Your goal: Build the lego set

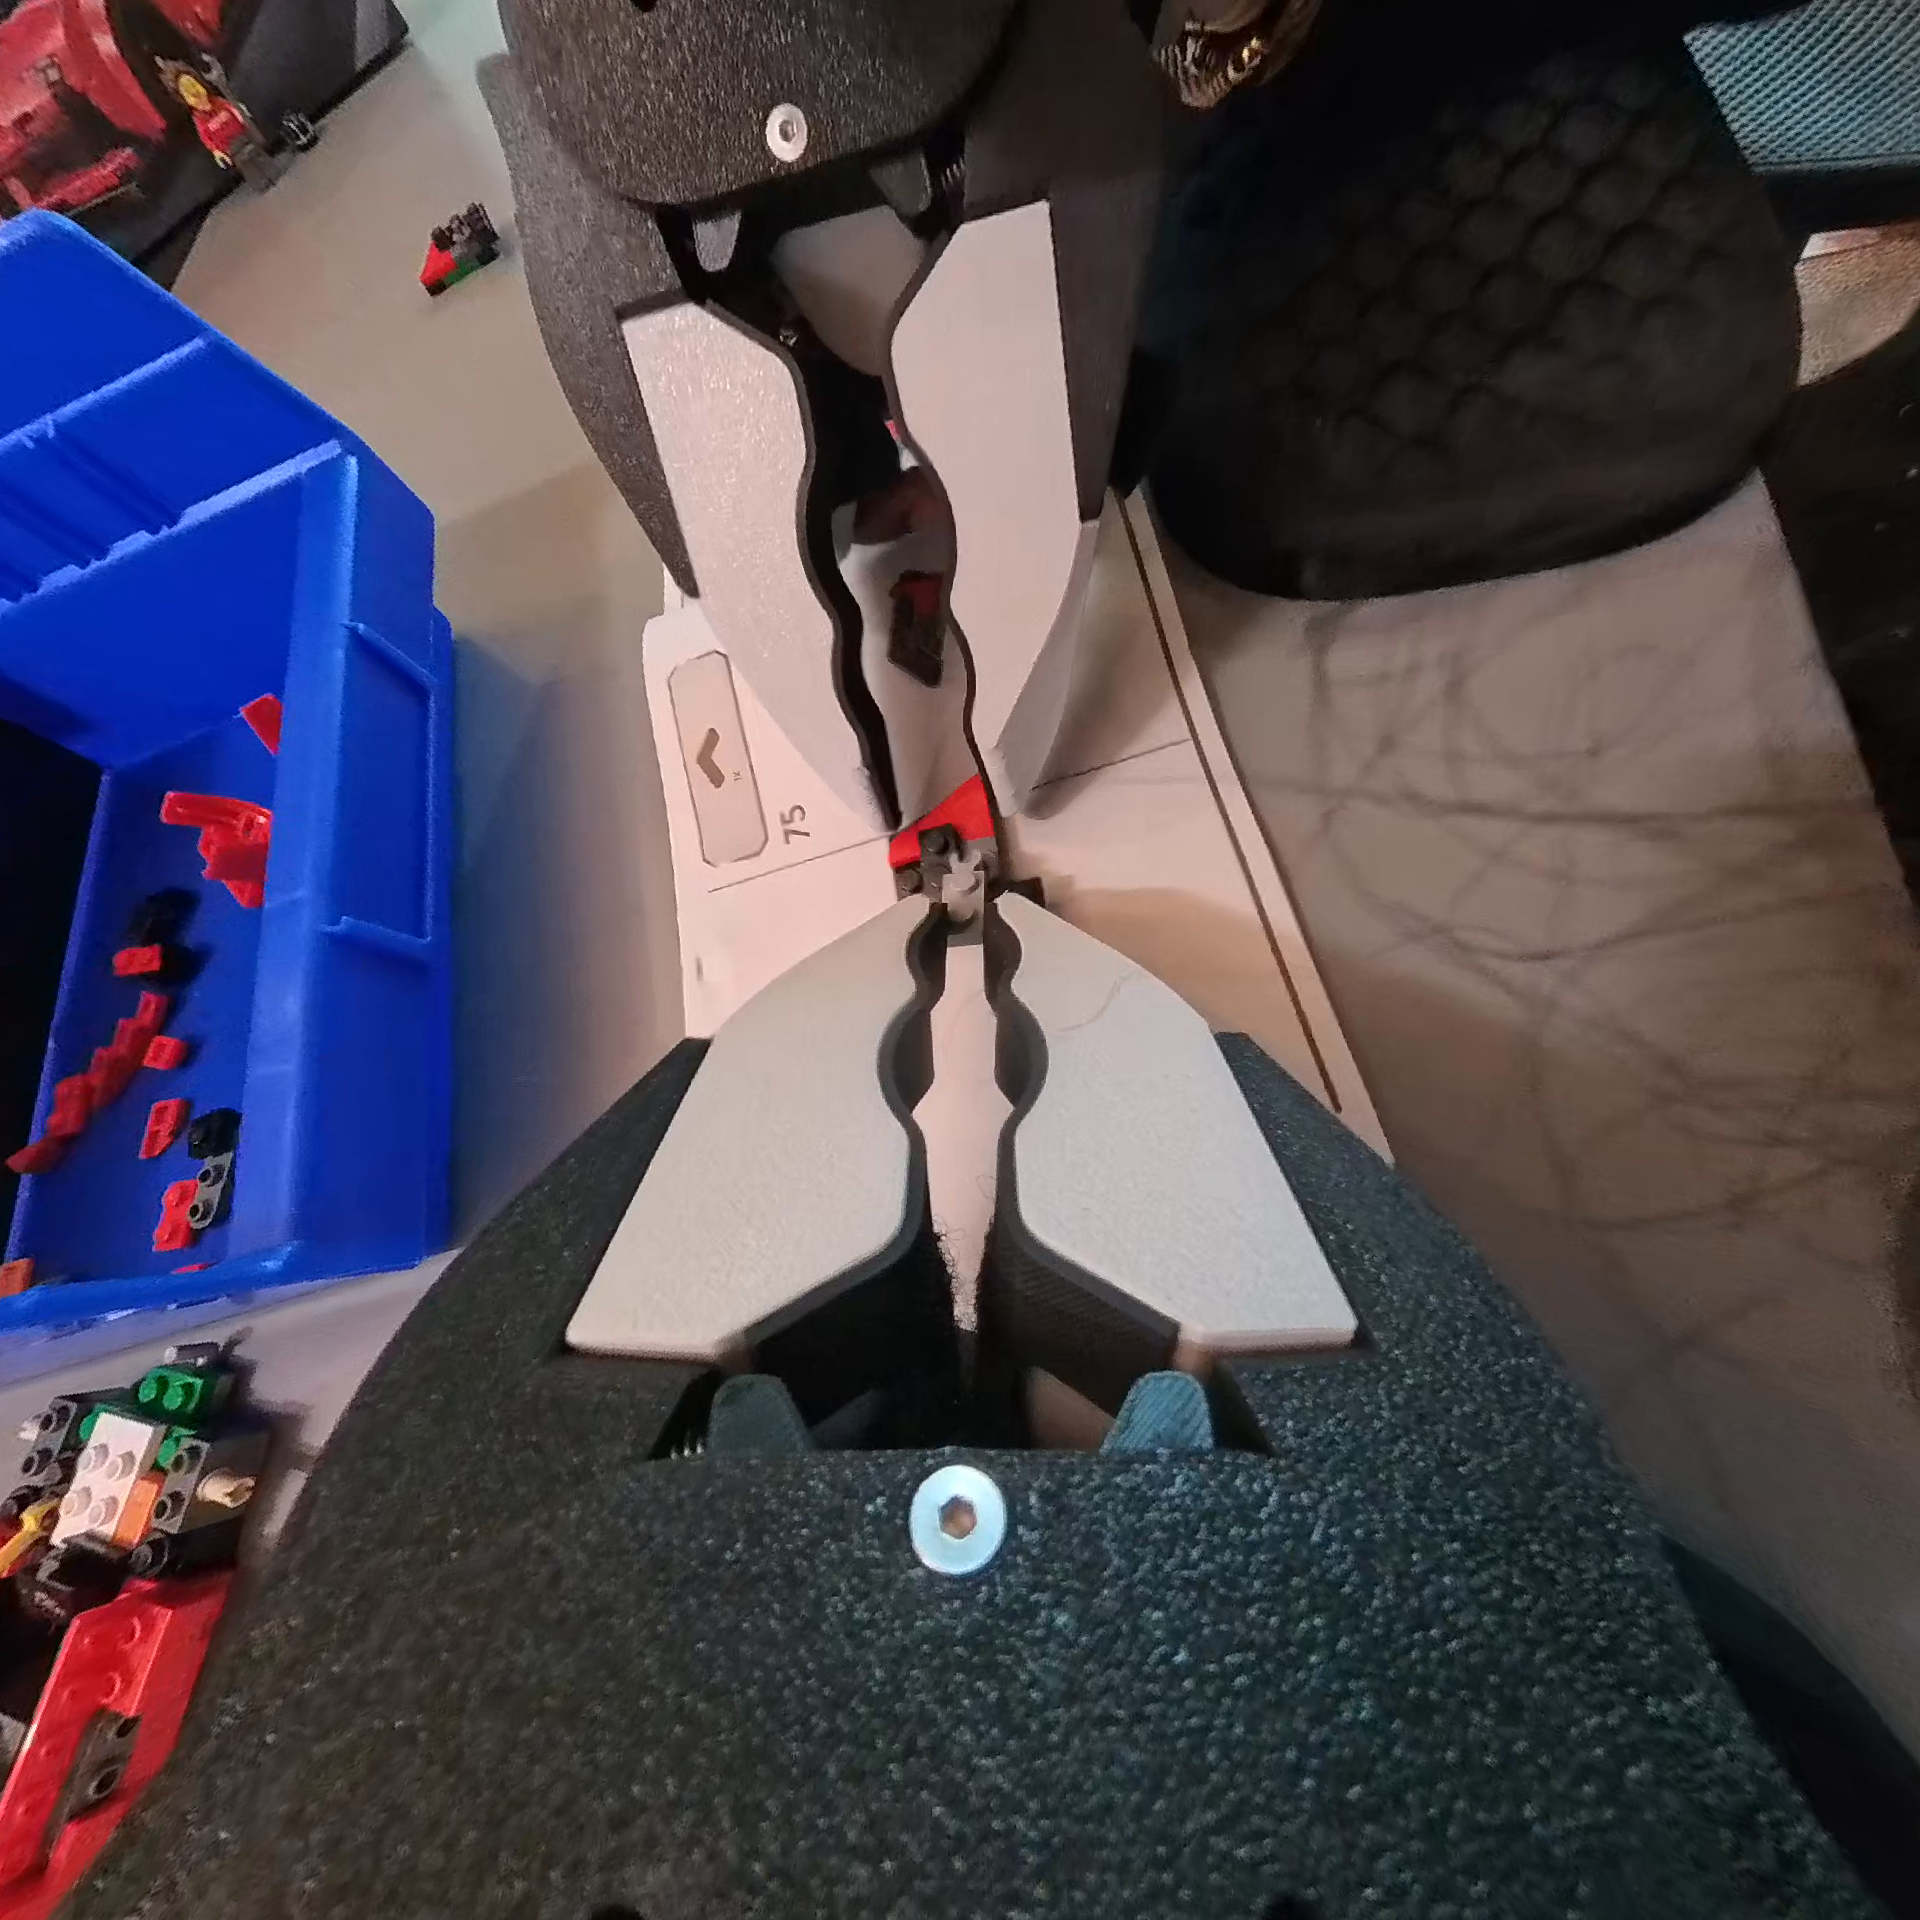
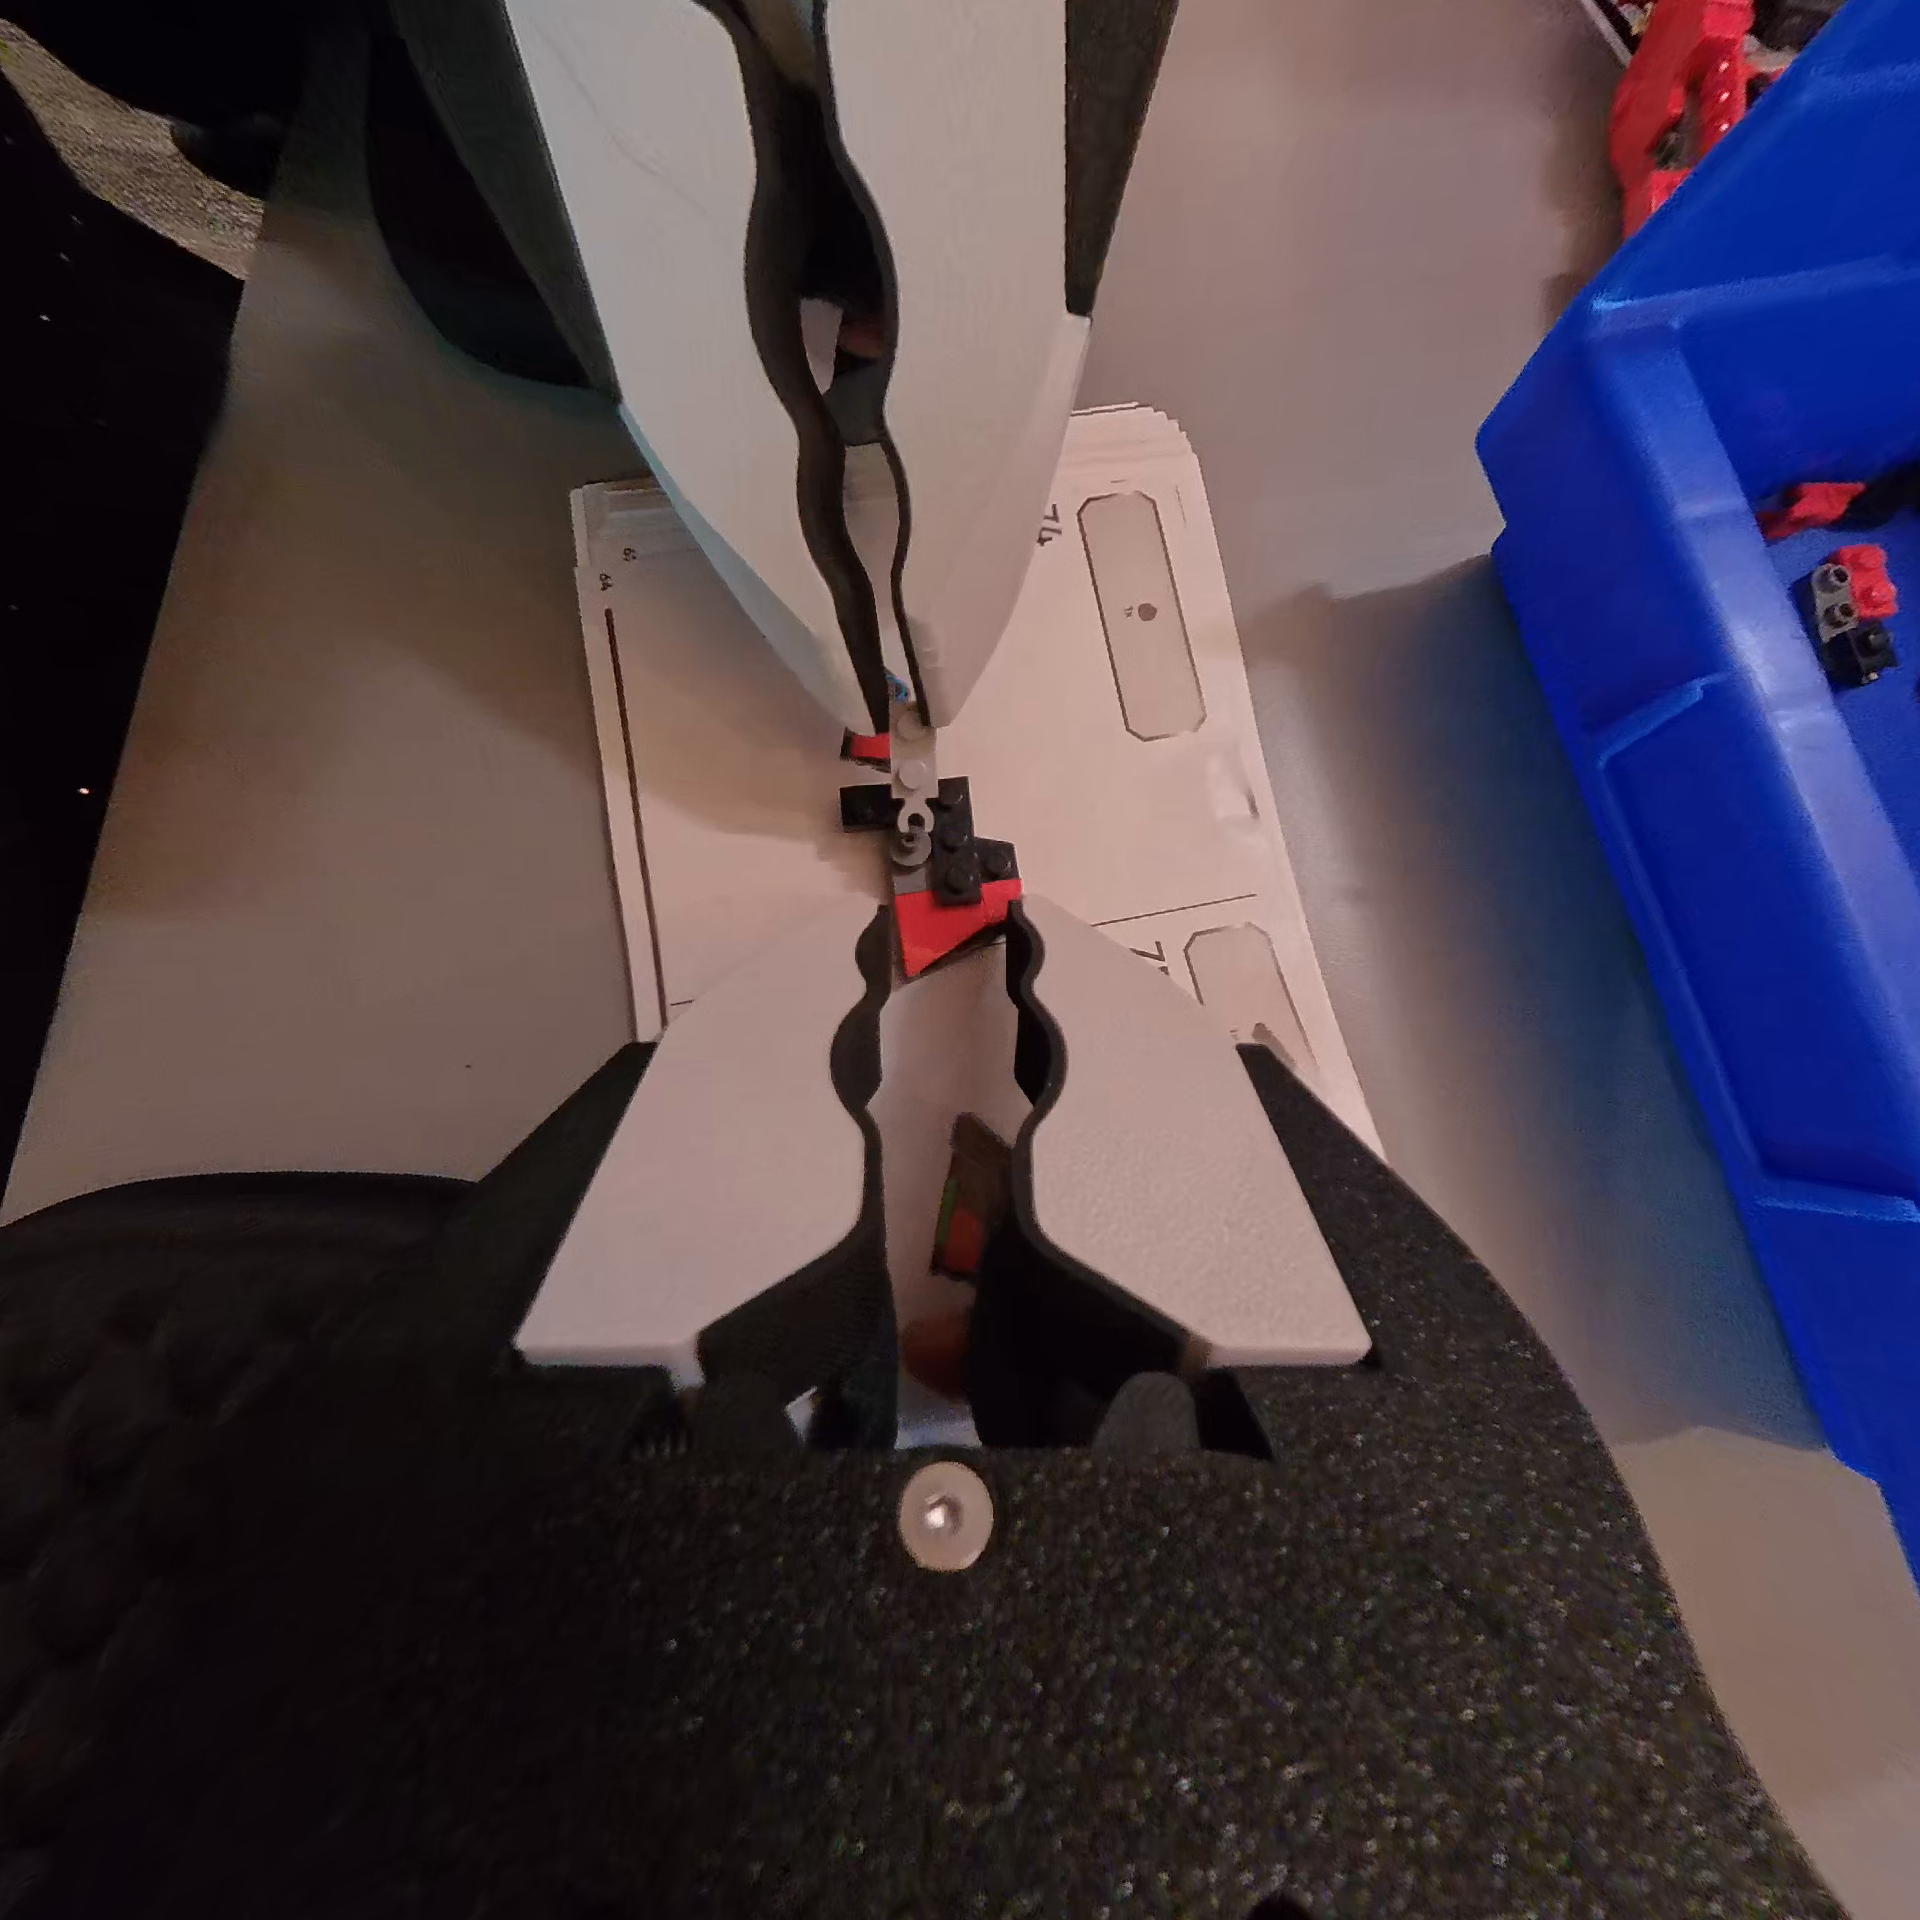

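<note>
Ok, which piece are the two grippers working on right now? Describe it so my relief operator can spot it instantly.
Find the open instruction booklet lying on the pale table beside the blue bin. Above its page, the left gripper and right gripper meet tip to tip on the small subassembly. Unlike the loose red and black bricks in the bin, it is a joined cluster: red wedge, black studded plates, grey strip.

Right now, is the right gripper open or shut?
Shut: the right gripper has its fingertips pinching the red end of the small lego assembly above the instruction booklet.
</note>
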`<state>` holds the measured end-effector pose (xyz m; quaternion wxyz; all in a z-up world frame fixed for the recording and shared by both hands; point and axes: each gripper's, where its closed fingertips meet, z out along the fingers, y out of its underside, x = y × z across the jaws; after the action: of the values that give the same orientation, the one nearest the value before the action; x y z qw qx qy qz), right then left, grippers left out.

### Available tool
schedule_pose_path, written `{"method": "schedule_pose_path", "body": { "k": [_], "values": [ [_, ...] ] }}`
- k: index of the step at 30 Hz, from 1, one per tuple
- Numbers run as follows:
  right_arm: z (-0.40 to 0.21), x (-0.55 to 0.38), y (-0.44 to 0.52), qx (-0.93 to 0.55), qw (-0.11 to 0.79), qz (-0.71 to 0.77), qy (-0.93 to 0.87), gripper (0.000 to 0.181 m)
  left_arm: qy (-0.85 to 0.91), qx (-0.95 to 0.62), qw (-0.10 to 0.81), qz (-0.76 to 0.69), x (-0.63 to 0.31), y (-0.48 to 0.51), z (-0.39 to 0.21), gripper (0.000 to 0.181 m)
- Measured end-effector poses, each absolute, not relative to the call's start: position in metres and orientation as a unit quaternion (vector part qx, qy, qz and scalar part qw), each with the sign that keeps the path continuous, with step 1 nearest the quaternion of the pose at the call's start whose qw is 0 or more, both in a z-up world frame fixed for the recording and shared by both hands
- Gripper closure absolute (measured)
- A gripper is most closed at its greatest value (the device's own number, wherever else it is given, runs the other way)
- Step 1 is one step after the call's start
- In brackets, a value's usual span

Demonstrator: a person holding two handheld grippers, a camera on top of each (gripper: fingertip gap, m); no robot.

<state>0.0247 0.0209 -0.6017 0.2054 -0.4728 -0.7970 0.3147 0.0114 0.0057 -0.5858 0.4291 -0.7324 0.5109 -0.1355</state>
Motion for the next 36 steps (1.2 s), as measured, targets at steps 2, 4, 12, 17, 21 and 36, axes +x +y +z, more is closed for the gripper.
{"method": "schedule_pose_path", "body": {
  "k": [2,4,12,17,21,36],
  "values": [
    [-0.598,0.024,0.022,-0.465,0.218,0.317,-0.797,0.16,0.505,-0.732,0.434,-0.141,0.011,0.006,-0.583,0.175],
    [-0.596,0.023,0.018,-0.453,0.22,0.328,-0.799,0.157,0.501,-0.737,0.43,-0.142,0.011,0.006,-0.584,0.175],
    [-0.604,0.019,0.021,-0.424,0.222,0.29,-0.829,0.147,0.493,-0.739,0.437,-0.144,0.011,0.003,-0.567,0.175],
    [-0.606,0.018,0.021,-0.424,0.195,0.313,-0.827,0.147,0.44,-0.767,0.438,-0.16,0.007,-0.001,-0.558,0.175],
    [-0.61,0.019,0.019,-0.426,0.183,0.328,-0.823,0.156,0.414,-0.782,0.44,-0.152,0.005,0.005,-0.575,0.176],
    [-0.61,0.019,0.019,-0.424,0.186,0.35,-0.814,0.156,0.461,-0.78,0.403,-0.125,0.011,0.004,-0.592,0.175]
  ]
}}
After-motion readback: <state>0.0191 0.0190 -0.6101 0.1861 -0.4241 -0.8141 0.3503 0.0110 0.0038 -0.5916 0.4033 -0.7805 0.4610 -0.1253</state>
